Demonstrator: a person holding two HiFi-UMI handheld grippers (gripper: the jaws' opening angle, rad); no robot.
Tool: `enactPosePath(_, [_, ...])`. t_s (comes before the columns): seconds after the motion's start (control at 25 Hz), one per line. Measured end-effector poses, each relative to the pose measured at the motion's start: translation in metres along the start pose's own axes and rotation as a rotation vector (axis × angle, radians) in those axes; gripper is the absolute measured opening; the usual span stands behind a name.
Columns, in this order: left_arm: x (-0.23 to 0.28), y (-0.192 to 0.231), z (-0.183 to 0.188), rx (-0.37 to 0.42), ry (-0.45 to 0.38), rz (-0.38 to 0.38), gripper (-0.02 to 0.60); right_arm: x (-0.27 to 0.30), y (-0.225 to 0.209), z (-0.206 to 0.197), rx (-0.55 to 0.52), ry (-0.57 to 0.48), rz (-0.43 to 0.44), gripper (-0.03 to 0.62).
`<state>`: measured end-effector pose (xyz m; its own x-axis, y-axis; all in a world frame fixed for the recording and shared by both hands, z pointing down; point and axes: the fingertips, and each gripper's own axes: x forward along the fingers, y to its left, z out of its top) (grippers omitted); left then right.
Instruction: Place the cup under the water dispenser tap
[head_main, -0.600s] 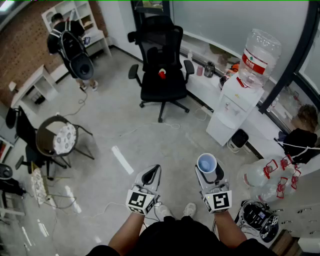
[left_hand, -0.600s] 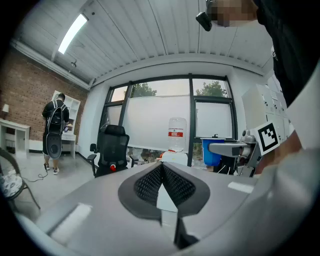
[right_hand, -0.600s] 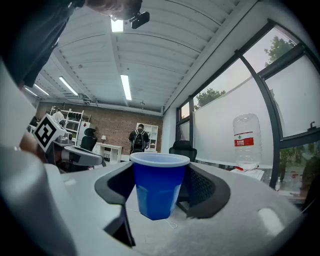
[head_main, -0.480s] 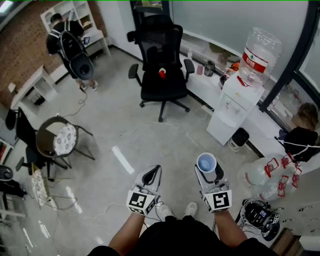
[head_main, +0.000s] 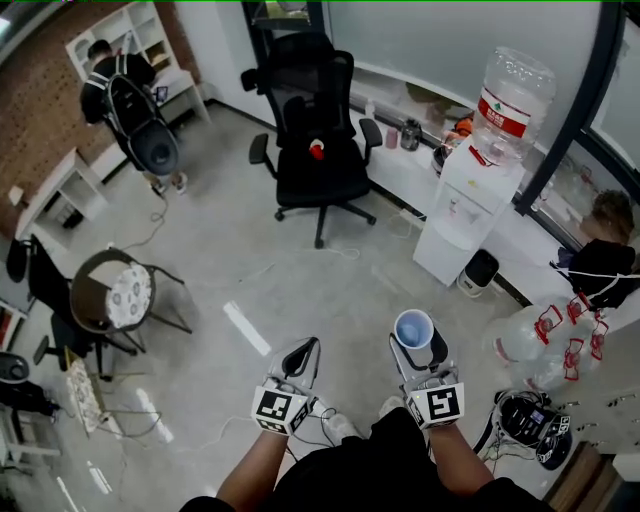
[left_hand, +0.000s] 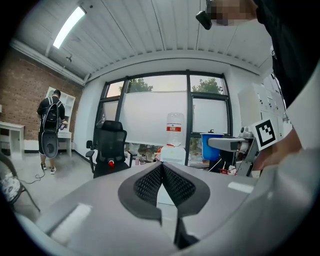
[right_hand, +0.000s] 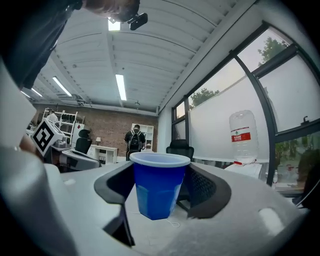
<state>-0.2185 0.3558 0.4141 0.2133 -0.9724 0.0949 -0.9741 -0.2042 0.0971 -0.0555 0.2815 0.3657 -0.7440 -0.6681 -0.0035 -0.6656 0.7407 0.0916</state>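
Observation:
A blue cup (head_main: 413, 328) with a white rim stands upright between the jaws of my right gripper (head_main: 418, 345), which is shut on it; in the right gripper view the blue cup (right_hand: 159, 190) fills the gap between the black pads. The white water dispenser (head_main: 466, 205), with a clear bottle (head_main: 510, 102) on top, stands against the window wall at the upper right, well ahead of the cup. Held level beside the right one, my left gripper (head_main: 302, 352) is shut with nothing in it; its pads (left_hand: 161, 184) meet at the tips.
A black office chair (head_main: 318, 140) stands on the floor ahead. A round chair (head_main: 112, 292) is at the left. Several empty water bottles (head_main: 545, 340) lie at the right. A person with a backpack (head_main: 120, 95) stands at the far left. Cables run across the grey floor.
The whole scene has slid slightly toward the left and down in the head view as the person moves forward. Both grippers keep their hold and posture.

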Motion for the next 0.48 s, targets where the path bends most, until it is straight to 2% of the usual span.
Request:
enactPosePath(0.24, [0.030,0.002,-0.006,-0.013,0.041,-0.048,0.015,0.014,-0.021,-0.010,0.021,0.024,-0.039,0.305])
enactPosePath(0.48, [0.095,0.003,0.003,-0.012,0.057,-0.103,0.015,0.041,-0.071,-0.015,0.029,0.028,-0.077,0.307])
